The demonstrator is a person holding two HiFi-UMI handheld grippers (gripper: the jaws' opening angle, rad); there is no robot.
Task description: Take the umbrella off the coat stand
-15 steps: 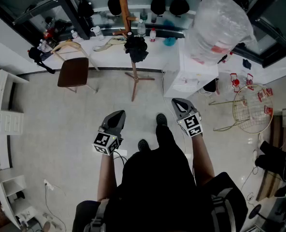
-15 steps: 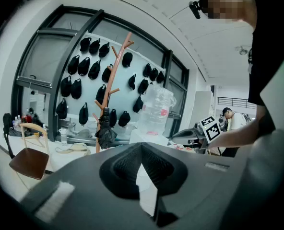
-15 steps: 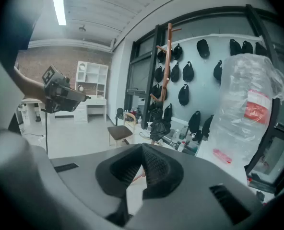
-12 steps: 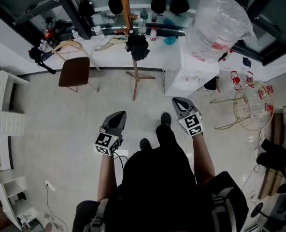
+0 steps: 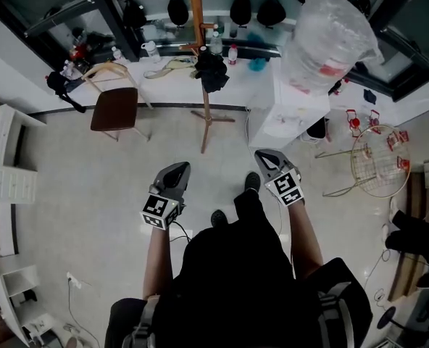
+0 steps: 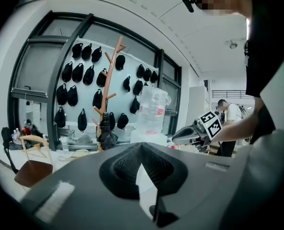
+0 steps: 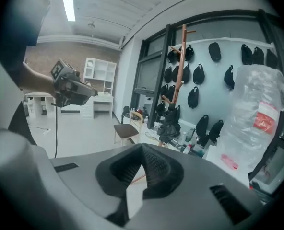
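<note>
A folded black umbrella (image 5: 211, 69) hangs on the wooden coat stand (image 5: 198, 46) at the far side of the room, in front of the white counter. It also shows as the black umbrella (image 6: 106, 137) in the left gripper view and the umbrella (image 7: 170, 124) in the right gripper view, on the stand (image 6: 109, 87) and stand (image 7: 178, 63). My left gripper (image 5: 176, 172) and right gripper (image 5: 265, 157) are held out over the floor, well short of the stand. Both are shut with nothing between the jaws.
A brown chair (image 5: 115, 106) stands left of the coat stand. A white cabinet carrying a large clear plastic bag (image 5: 327, 35) is to its right. Black caps (image 6: 79, 71) hang on the back wall. A wire basket (image 5: 377, 162) lies at the right; white shelves (image 5: 4, 158) stand at the left.
The view has crept forward; the coat stand and umbrella sit slightly lower and nearer in the head view. The right gripper has shifted a little up. Both grippers stay shut.
</note>
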